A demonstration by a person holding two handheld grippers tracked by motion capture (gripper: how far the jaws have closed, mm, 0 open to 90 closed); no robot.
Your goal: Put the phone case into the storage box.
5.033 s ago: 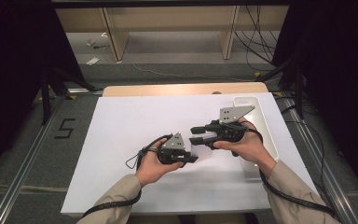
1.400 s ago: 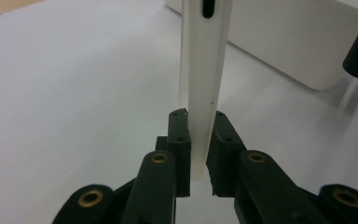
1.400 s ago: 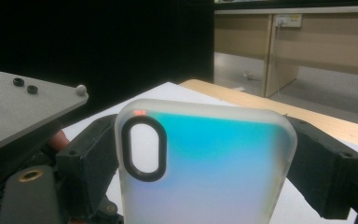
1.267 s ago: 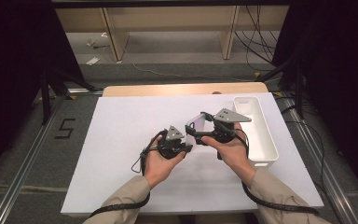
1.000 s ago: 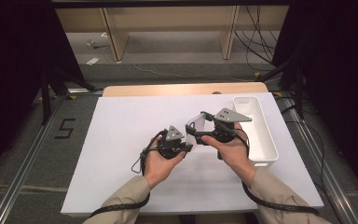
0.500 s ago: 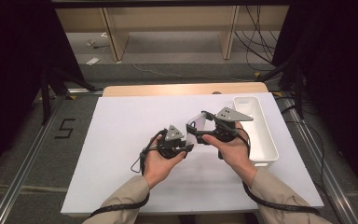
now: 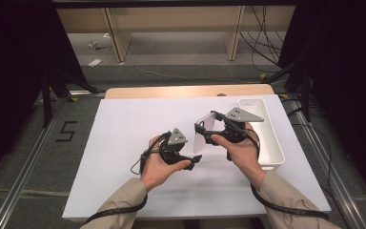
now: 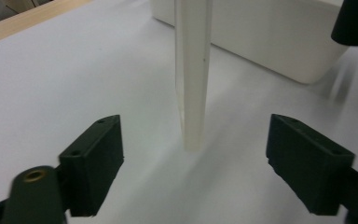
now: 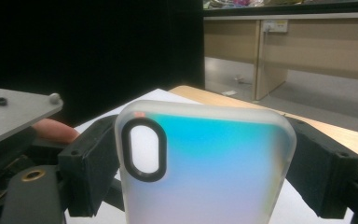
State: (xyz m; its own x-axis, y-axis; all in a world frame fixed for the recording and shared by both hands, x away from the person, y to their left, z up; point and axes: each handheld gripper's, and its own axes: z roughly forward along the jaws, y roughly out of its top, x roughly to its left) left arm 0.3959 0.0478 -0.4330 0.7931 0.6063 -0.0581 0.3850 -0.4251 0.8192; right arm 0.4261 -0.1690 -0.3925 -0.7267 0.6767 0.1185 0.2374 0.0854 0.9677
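The phone case (image 9: 205, 163) is gripped by the right tongs (image 7: 208, 135); the left tongs (image 8: 193, 154), jaws just opened, are released from its edge—handover judged complete.

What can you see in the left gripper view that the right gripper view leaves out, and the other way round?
The left gripper view adds the phone case's thin edge, seen end-on and standing between the left gripper's wide-apart jaws, which have just been opening and do not touch it, plus the white bin behind it.

The right gripper view adds the case's frosted, blue-tinted back with its dark-ringed camera cutout, held between the right gripper's jaws, and wooden shelving beyond the table.

Both share the phone case and the white tabletop.
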